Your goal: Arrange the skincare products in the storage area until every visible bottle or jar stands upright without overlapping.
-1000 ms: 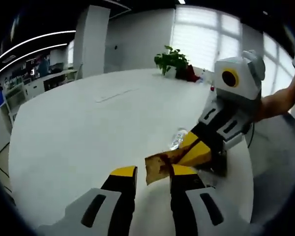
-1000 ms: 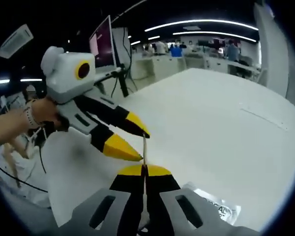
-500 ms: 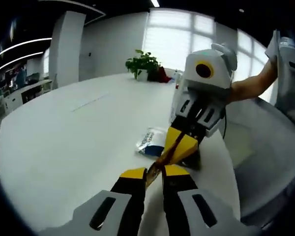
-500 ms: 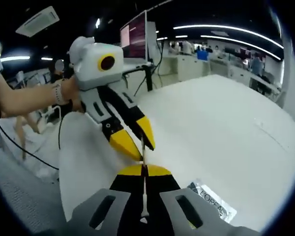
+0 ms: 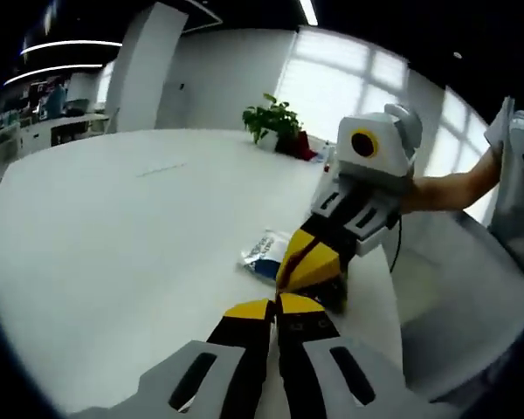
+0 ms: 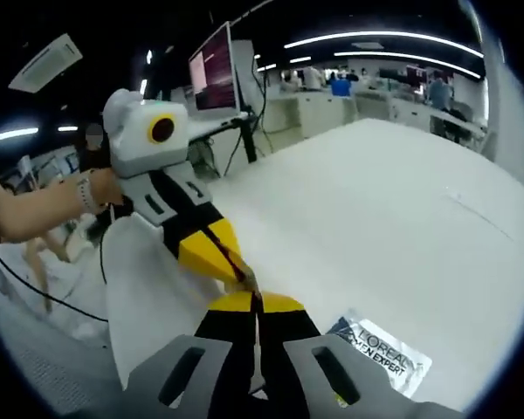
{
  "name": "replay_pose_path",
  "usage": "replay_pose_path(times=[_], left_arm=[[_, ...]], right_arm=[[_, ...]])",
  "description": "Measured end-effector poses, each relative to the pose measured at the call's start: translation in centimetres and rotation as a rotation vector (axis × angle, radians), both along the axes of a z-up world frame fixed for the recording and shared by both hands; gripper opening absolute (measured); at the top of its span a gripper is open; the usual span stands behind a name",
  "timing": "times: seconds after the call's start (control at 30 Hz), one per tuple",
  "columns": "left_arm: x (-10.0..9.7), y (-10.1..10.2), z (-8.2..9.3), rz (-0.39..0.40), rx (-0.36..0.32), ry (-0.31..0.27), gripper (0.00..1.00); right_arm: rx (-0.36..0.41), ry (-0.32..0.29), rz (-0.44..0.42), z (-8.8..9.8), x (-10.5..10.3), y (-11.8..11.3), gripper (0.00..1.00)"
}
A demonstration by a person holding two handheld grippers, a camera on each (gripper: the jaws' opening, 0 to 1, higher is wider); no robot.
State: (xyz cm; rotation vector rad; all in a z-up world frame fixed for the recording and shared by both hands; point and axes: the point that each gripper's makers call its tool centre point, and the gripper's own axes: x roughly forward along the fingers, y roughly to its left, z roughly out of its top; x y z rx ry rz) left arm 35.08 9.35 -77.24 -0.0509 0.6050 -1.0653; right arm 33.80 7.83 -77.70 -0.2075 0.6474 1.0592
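Note:
A thin gold-brown sachet (image 5: 301, 254) hangs edge-on over the white table (image 5: 113, 227), pinched from both ends. In the left gripper view my left gripper (image 5: 275, 305) is shut on its near end, and my right gripper (image 5: 294, 273) reaches in from the right, shut on the far end. From the right gripper view, my right gripper (image 6: 256, 301) is shut on the sachet (image 6: 243, 274), with my left gripper (image 6: 235, 270) coming in from the left, tips almost touching mine. A white and blue L'Oreal sachet (image 5: 266, 249) (image 6: 380, 351) lies flat on the table just beyond.
A potted plant (image 5: 275, 118) stands at the table's far edge by bright windows. The table's rounded edge (image 5: 393, 305) runs close on the right, grey floor below. A monitor (image 6: 211, 74) on a stand and office desks lie beyond. A person's forearm (image 6: 35, 209) holds the left gripper.
My left jaws went from open to shut on the gold-brown sachet. The sachet turned from flat-on to edge-on, and both grippers drew closer together. Both views shifted with the hands.

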Motion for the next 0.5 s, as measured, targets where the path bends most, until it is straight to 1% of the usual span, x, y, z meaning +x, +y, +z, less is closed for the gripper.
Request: replay_pose_path(times=[0.07, 0.1, 0.13, 0.2, 0.23, 0.3, 0.37, 0.4, 0.47, 0.5], left_arm=[[0.0, -0.1, -0.4, 0.000, 0.017, 0.009, 0.01], [0.0, -0.1, -0.7, 0.012, 0.025, 0.041, 0.01], [0.1, 0.0, -0.8, 0.020, 0.025, 0.056, 0.01], [0.4, 0.2, -1.2, 0.046, 0.023, 0.091, 0.01], [0.5, 0.2, -1.4, 0.048, 0.023, 0.100, 0.01], [0.6, 0.0, -1.7, 0.053, 0.042, 0.102, 0.01], [0.9, 0.1, -2.3, 0.050, 0.079, 0.106, 0.01], [0.9, 0.1, -2.5, 0.046, 0.099, 0.110, 0.01], [1.1, 0.1, -2.9, 0.037, 0.119, 0.111, 0.01], [1.3, 0.2, -2.8, 0.040, 0.117, 0.106, 0.01]], right_arm=[[-0.016, 0.013, -0.004, -0.8, 0.8, -0.2, 0.01], [-0.024, 0.017, -0.004, -1.1, 1.2, -0.1, 0.01], [-0.029, 0.018, -0.005, -1.3, 1.6, -0.1, 0.01], [-0.035, 0.031, -0.016, -1.2, 1.6, -0.6, 0.01], [-0.039, 0.032, -0.017, -1.5, 1.6, -0.4, 0.01], [-0.058, 0.029, -0.016, -1.8, 1.6, -0.4, 0.01], [-0.075, 0.033, -0.014, -2.2, 1.7, -0.4, 0.01], [-0.084, 0.035, -0.013, -2.8, 1.7, -0.2, 0.01], [-0.091, 0.040, -0.015, -2.8, 1.7, -0.2, 0.01], [-0.088, 0.041, -0.021, -2.7, 1.7, -0.3, 0.01]])
